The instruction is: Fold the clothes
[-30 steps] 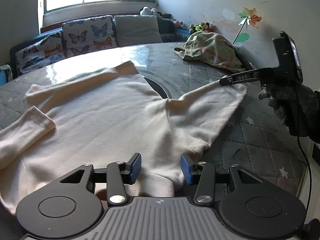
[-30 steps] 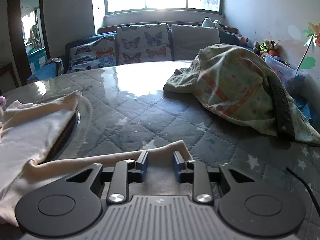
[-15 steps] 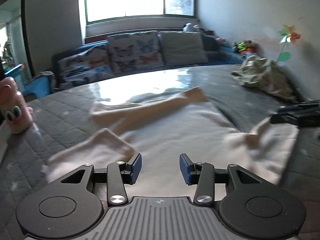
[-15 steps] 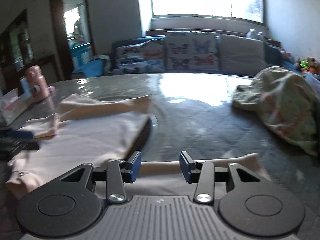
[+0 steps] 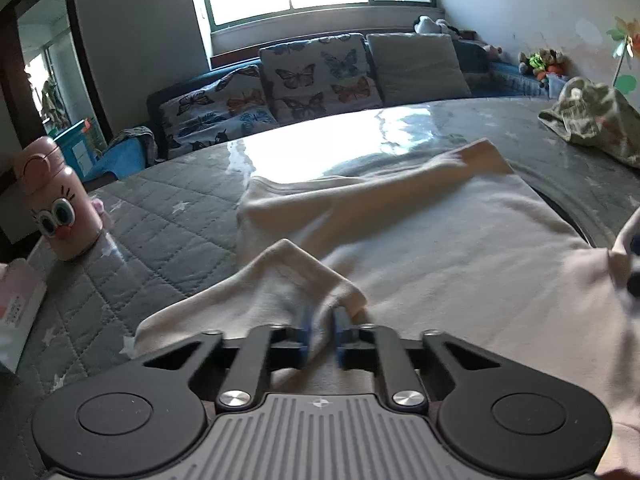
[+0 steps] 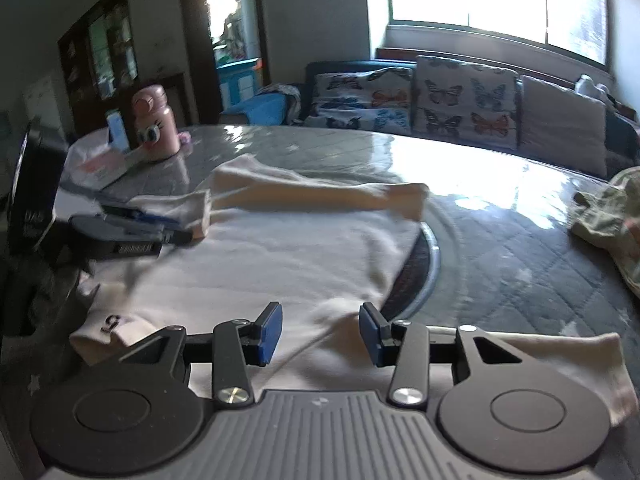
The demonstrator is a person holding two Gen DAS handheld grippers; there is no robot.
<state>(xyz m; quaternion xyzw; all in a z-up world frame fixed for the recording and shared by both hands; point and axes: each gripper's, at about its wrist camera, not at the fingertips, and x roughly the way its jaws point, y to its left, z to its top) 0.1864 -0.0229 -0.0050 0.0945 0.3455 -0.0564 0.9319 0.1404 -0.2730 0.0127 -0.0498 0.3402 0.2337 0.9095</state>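
Where it stood spread earlier, the left claw [image 5: 322,330] now pinches the cream sweater's sleeve [image 5: 280,284].

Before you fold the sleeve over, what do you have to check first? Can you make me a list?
1. Left gripper shut on the cream long-sleeved shirt's near sleeve cuff: ok; its jaws have just closed with cloth between them.
2. Right gripper holding cloth: not ok, jaws open above the shirt.
3. Far sleeve already folded across the body: ok.
4. Shirt body lying flat: ok.
5. Pink cartoon-eyed bottle away from the shirt: ok.
6. Crumpled green patterned cloth away from the shirt: ok.
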